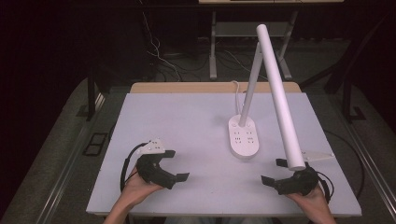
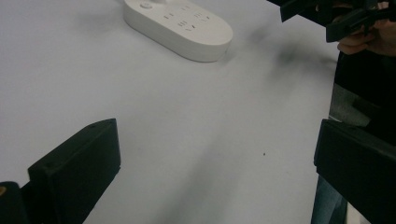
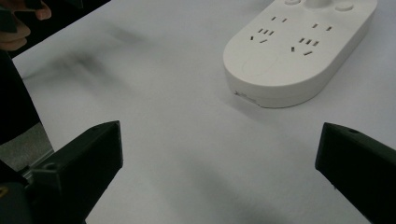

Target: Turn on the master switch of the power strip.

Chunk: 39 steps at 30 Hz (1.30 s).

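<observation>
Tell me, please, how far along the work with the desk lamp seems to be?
Nothing looks done yet. The desk lamp stands untouched on the table, arm raised. Both the left gripper and right gripper are open and empty, apart from the lamp's socket base. Any handling remains ahead.

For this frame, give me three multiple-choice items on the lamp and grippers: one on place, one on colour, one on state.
1. Where does the lamp base stand?
A. right of the table's middle
B. its left edge
C. the floor

2. What colour is the lamp arm?
A. black
B. white
C. red

3. How are the fingers of both grippers?
A. shut on the lamp
B. shut on nothing
C. open

Key: 1 A, the high view places it there. 2 B, it matches the base. 3 C, the left gripper and right gripper show wide gaps, holding nothing.
</observation>
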### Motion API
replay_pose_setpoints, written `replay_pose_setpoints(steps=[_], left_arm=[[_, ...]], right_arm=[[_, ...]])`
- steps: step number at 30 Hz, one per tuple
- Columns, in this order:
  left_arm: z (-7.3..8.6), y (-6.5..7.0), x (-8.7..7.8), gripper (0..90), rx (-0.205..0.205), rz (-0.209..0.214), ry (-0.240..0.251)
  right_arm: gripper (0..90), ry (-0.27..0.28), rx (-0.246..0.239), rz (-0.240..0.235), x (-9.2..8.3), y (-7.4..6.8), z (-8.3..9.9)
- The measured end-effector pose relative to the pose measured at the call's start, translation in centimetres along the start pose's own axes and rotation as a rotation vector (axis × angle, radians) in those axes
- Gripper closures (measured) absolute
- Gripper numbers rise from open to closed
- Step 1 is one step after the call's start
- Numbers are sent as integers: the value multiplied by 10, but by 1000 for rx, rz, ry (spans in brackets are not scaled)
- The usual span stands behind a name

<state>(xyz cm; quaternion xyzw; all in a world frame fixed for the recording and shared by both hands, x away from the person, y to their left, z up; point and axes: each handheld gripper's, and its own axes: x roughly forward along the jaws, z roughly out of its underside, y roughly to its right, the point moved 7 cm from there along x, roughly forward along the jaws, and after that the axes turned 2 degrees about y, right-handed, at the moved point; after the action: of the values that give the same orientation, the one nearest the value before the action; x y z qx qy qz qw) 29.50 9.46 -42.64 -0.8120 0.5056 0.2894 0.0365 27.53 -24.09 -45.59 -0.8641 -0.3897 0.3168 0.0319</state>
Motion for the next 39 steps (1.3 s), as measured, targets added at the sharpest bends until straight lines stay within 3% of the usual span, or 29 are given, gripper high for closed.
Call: replay_pose_setpoints(steps=[18, 25, 39], left_arm=[[-31, -6, 19, 0, 25, 33, -38], [-42, -10, 26, 2, 53, 42, -68], [-61, -19, 35, 11, 75, 36, -87]], right_arm=[[2, 2, -22, 0, 1, -2, 0], [2, 8, -16, 4, 1, -3, -1], [2, 8, -25, 4, 1, -3, 0]])
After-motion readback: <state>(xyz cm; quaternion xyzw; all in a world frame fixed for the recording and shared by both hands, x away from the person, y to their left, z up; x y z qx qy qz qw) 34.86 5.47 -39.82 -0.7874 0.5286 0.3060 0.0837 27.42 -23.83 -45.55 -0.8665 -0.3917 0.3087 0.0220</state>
